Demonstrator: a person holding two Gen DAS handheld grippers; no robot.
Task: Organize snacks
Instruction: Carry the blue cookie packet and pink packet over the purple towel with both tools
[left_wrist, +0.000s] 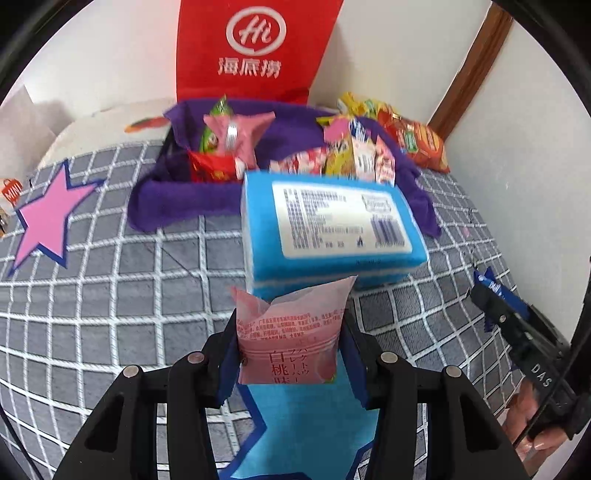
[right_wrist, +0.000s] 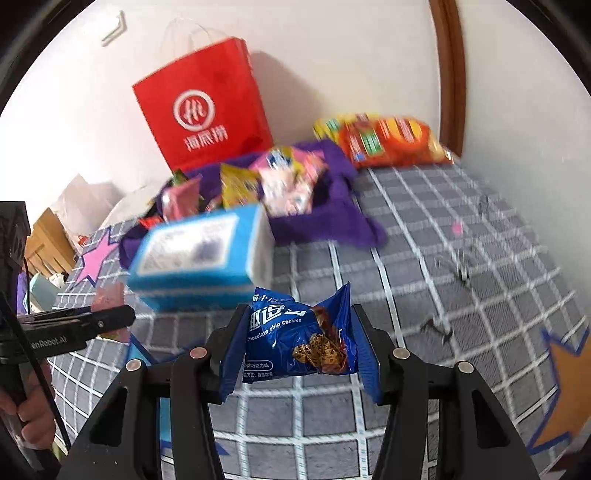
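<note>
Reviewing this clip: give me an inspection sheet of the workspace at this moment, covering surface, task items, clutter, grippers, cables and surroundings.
Surface: grey grid-pattern bedcover with star patches.
Job's things: purple-lined basket holding assorted snack packets; blue box lying in front of it; orange snack bag beside the basket, by the wall.
Clutter: red paper bag standing behind the basket.
Grippers: left gripper shut on pink peach snack packet; right gripper shut on blue cookie packet.
Cables: thin black cable near the left gripper.
Surroundings: white wall, brown wooden trim.
</note>
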